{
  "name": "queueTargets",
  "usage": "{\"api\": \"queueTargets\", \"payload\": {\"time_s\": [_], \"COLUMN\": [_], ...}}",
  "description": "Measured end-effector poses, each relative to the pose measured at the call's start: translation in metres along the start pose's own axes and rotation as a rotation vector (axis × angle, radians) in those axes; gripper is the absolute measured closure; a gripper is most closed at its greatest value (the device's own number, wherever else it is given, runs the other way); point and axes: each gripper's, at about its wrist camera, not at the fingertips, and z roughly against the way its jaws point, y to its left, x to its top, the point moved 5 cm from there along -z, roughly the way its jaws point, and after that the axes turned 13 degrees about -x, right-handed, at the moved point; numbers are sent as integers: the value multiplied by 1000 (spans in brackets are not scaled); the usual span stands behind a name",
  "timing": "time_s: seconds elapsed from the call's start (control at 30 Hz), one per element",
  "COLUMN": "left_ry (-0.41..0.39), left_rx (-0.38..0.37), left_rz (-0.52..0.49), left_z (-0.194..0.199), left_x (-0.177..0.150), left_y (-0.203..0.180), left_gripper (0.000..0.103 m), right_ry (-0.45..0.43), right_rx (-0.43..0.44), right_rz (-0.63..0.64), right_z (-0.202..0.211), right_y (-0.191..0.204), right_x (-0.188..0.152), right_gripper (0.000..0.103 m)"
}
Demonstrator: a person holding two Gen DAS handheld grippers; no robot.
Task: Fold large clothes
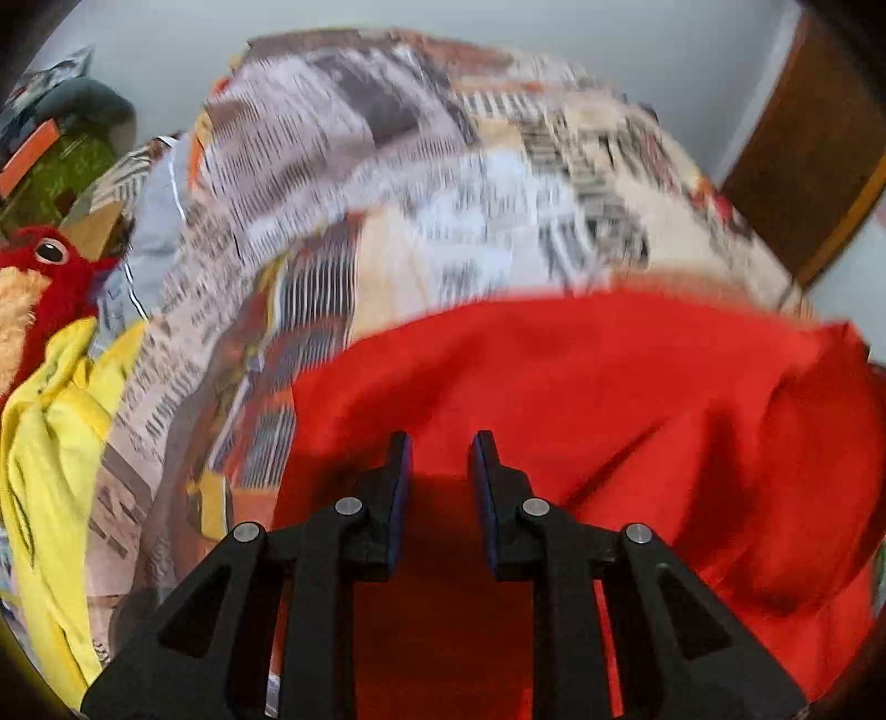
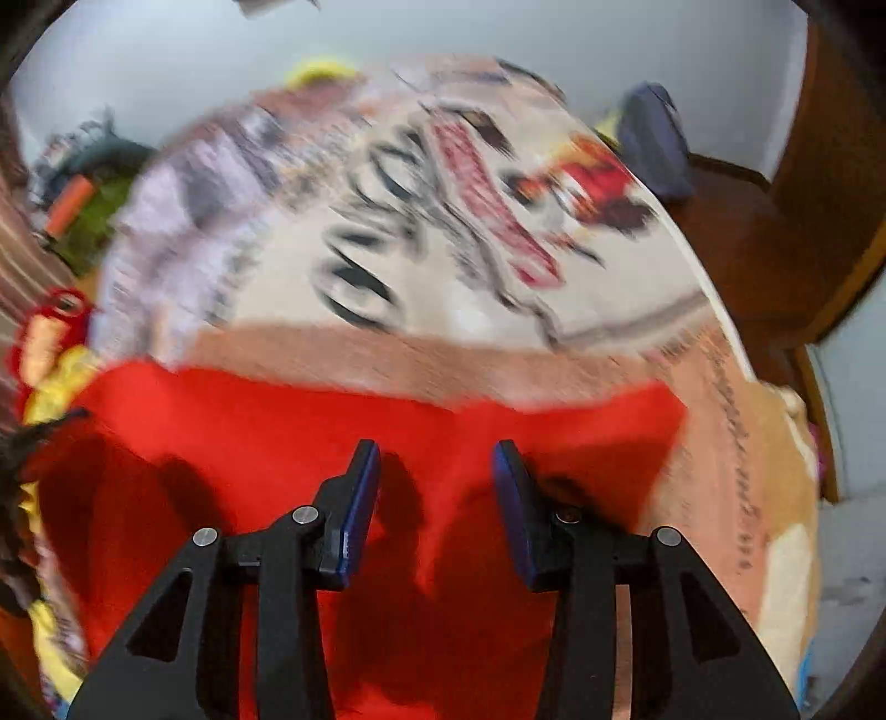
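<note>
Lying across most of both views: a bed covered by a printed bedspread [image 1: 443, 183], newspaper-like blocks of grey, cream and rust, blurred throughout. Standing behind it: a pale wall [image 1: 498, 27], and at the right a brown wooden door or panel [image 1: 819, 149]. In the right wrist view, showing the bed's far right edge [image 2: 714, 310] curving down toward pale floor [image 2: 847, 581], with dark wooden furniture [image 2: 742, 232] just beyond that edge and a dark blue bundle [image 2: 653, 138] sitting at the far corner.

Spreading over the near part of the bedspread: the red garment [image 1: 609, 399], its far hem lying roughly straight across, soft folds and shadows running through it, bare bedspread stretching beyond it toward the wall. Reaching nearly to the bed's right side in the right wrist view [image 2: 554, 432].

Crowding the left margin: a crumpled yellow garment [image 1: 50, 443], a red plush toy [image 1: 50, 266] with a round eye, and green and orange clutter [image 1: 61, 160] behind.

Hovering over the red cloth, pointing steeply down: left hand-held gripper [image 1: 440, 448], blue-padded jaws standing slightly apart, nothing pinched between them. Likewise the right hand-held gripper [image 2: 437, 459], jaws spread somewhat wider, only open cloth showing in the gap.
</note>
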Motion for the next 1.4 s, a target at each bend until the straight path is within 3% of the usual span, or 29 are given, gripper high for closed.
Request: {"api": "queueTargets", "payload": {"time_s": [0.13,0.27,0.4,0.53,0.6,0.7,0.93,1.03,1.23,1.4], "left_ry": [86,64,72,3,-37,-89,5,84,143,110], "left_rx": [15,23,87,58,25,-48,-153,-228,-327,-277], "left_rz": [-4,28,-21,-64,-62,-59,-80,-74,-178,-235], "left_z": [-17,-4,17,45,56,62,8,-14,-6,14], "left_x": [-40,-58,-56,-32,-16,10,39,30,-24,-67], "left_y": [19,27,17,-5,-15,-35,-72,-81,-105,-111], "left_gripper": [81,82,81,79,66,59,59,59,59,52], "right_ry": [42,96,47,-51,-84,-105,0,94,136,94], "right_rx": [-42,34,-12,39,64,133,231,285,305,254], "right_rz": [-40,-166,-159,-114,-90,-47,29,51,141,214], "right_z": [-6,-4,30,71,81,86,45,25,36,54], "right_y": [-43,-82,-91,-75,-62,-30,40,58,62,58], "right_x": [-34,-62,-62,-46,-39,-27,-20,-35,-74,-99], "right_gripper": [64,58,58,58,58,55,54,54,54,54]}}
